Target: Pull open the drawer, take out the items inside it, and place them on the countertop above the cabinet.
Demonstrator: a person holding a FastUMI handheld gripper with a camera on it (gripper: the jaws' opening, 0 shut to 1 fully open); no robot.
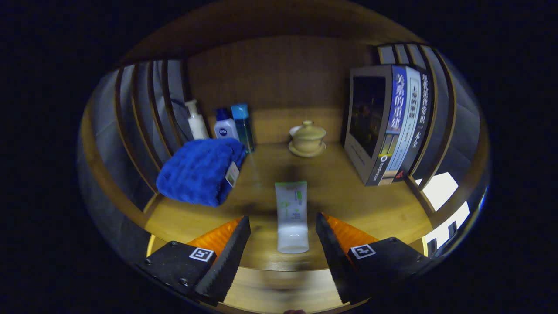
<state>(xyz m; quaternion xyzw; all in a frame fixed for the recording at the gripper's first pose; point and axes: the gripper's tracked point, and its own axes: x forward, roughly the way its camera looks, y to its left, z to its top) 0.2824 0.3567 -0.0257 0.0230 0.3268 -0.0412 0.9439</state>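
Observation:
A white and green tube (pixel 292 216) lies on the wooden countertop (pixel 340 192), cap end toward me, between my fingers but touched by neither. My gripper (pixel 283 226) is open, with a wide gap on both sides of the tube. A folded blue towel (pixel 200 171) with a small tag rests on the countertop to the left, beyond the left finger.
At the back left stand a white pump bottle (pixel 196 120), a white bottle with a blue cap (pixel 225 124) and a blue bottle (pixel 242 124). A lidded ceramic cup on a saucer (pixel 307 138) sits at the back centre. Upright books (pixel 390 126) stand at the right. Slatted wooden sides enclose the shelf.

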